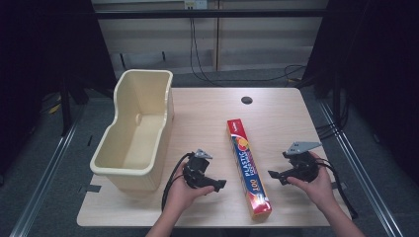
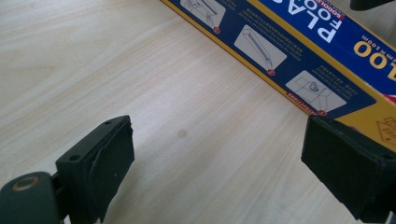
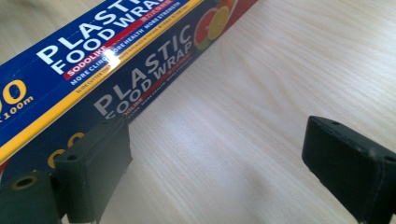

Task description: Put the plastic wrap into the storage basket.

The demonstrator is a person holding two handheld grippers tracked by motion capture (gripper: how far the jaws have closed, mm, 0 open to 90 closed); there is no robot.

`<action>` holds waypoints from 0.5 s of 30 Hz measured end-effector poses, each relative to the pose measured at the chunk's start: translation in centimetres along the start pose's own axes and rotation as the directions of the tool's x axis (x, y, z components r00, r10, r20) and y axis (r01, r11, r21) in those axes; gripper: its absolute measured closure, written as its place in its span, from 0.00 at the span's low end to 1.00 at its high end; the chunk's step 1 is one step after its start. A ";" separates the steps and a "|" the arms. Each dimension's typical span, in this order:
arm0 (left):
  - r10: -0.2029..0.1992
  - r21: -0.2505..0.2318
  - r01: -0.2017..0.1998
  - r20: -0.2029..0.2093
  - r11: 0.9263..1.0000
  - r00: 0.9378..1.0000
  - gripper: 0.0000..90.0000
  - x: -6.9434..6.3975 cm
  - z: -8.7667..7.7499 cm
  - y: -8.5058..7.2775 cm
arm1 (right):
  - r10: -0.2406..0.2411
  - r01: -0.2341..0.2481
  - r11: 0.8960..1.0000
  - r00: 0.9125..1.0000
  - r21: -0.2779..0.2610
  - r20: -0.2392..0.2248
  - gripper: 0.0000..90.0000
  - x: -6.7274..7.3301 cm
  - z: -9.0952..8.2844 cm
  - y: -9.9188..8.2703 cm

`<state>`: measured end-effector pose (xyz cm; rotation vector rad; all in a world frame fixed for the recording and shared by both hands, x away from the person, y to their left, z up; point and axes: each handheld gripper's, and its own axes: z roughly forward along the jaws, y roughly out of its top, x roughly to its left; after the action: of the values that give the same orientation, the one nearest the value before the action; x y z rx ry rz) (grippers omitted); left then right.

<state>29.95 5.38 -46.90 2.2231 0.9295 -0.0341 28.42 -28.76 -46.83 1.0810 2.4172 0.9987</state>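
— Black rubber pads (image 2: pixel 112 163) on my left gripper (image 1: pixel 217 184) are standing wide apart, with nothing between them, only bare wood. On my right gripper (image 1: pixel 274 174) it is the same: the pads (image 3: pixel 100 163) are spread and empty.

— Where is the box lying now?

— The plastic wrap box (image 1: pixel 248 167) is lying flat on the table (image 1: pixel 207 113), long way from me, between my two grippers. Both are pointing inward at its near half, one from each side, close but not touching. In the left gripper view its blue and yellow side (image 2: pixel 299 56) is running just beyond my far pad.

— What are you worrying about?

— I am thinking the box is long and light. If I am closing only one gripper near the end, the other end can swing or drop. If the two grippers are pushing at different moments, the box is sliding sideways on the smooth wood instead of being gripped. Also the cardboard is thin; too strong squeezing can be denting it.

— And the cream bin (image 1: pixel 136 133)?

— It is standing open at my left, well apart from the box. If I am carrying the box crooked, its end can be hitting the rim.
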 end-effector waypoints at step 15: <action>-0.052 0.021 0.052 0.001 0.998 0.999 0.03 -1.4 2.0 5.6 | 0.037 -0.036 0.999 0.999 -0.024 0.020 0.08 -0.7 -0.6 -0.4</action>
<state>32.88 0.61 -44.58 2.2173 0.9908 -0.0697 28.35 -29.82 -46.70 1.1257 2.3712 1.0209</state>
